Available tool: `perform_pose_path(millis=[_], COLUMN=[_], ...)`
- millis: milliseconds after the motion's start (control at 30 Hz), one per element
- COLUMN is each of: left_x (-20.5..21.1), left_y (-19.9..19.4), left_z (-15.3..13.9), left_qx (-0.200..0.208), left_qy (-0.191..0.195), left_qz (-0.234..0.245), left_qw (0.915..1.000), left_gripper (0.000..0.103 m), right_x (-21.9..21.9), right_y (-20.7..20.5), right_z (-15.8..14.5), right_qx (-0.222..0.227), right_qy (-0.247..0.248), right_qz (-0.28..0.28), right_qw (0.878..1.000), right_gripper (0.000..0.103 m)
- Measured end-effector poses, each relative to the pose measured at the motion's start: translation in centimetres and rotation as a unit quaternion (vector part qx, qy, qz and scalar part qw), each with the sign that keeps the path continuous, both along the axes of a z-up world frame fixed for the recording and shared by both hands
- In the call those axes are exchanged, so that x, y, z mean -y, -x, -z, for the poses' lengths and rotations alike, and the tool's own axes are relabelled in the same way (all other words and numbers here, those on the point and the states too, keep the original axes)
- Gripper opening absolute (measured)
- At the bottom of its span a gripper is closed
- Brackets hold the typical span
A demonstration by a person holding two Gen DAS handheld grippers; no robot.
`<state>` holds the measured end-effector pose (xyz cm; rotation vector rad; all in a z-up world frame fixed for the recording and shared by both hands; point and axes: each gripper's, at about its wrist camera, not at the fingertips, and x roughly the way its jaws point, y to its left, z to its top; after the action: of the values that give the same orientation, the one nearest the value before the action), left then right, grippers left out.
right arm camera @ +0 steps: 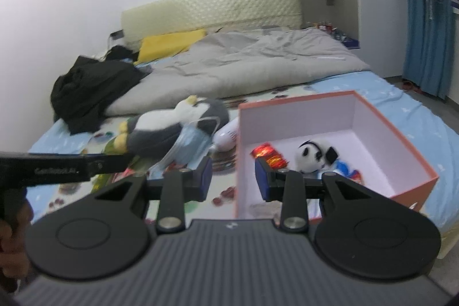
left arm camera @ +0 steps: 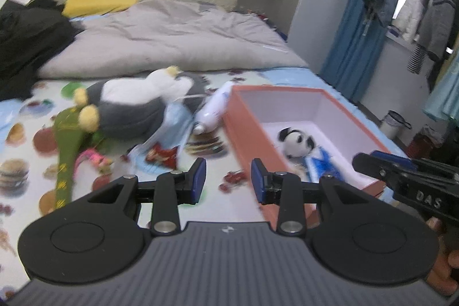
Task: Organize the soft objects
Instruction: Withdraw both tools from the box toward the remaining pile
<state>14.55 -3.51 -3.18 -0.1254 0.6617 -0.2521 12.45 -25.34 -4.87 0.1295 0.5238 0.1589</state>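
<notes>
Right gripper (right arm camera: 233,177) just before panda (right arm camera: 311,155)

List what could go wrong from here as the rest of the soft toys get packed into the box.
1. The penguin plush looks large against the orange box, which already holds the panda doll; it may not fit.
2. A blue face mask drapes over the penguin, so its loops could snag and come along.
3. Both the left gripper and the right gripper are open and close together, so they could collide.
</notes>
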Motion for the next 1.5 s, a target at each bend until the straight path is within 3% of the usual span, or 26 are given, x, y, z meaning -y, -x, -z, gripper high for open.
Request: perform_pose_path(millis=[567, 667, 733, 833, 1000, 1500], left_x=[-7.1, -8.1, -8.7, -9.4, -11.0, -12.9], left_y=[2.4, 1.6, 0.6, -1.2, -4.4, -13.2], left_z=[7.9, 9.4, 10.2, 11.1, 11.8, 17.3], left_qx=[-0.054, -0.058, -0.058, -0.06, -0.058, -0.095], left_qy=[0.009, 0.004, 0.007, 0.018, 0.022, 0.046], left_qz=[-0.071, -0.087, -0.097, -0.108, -0.13, -0.119], left_qw=[0.996, 0.9945, 0.9935, 0.9922, 0.9896, 0.9872], left_gripper=[0.04, 0.047, 0.049, 0.05, 0.057, 0.057], right_x=[-7.9, -8.6, -8.9, -9.5, -10.5, -13.0], right_y=[1.5, 0.7, -0.2, -1.9, -5.0, -16.2], right_z=[6.4, 7.3, 7.6, 8.0, 9.0, 13.5], right_qx=[-0.057, -0.067, -0.069, -0.067, -0.076, -0.11], right_qy=[0.02, 0.023, 0.027, 0.038, 0.035, 0.014], right_qz=[-0.088, -0.093, -0.095, -0.097, -0.11, -0.091], right_qw=[0.994, 0.993, 0.993, 0.992, 0.99, 0.99], right_gripper=[0.036, 0.036, 0.04, 0.056, 0.056, 0.056])
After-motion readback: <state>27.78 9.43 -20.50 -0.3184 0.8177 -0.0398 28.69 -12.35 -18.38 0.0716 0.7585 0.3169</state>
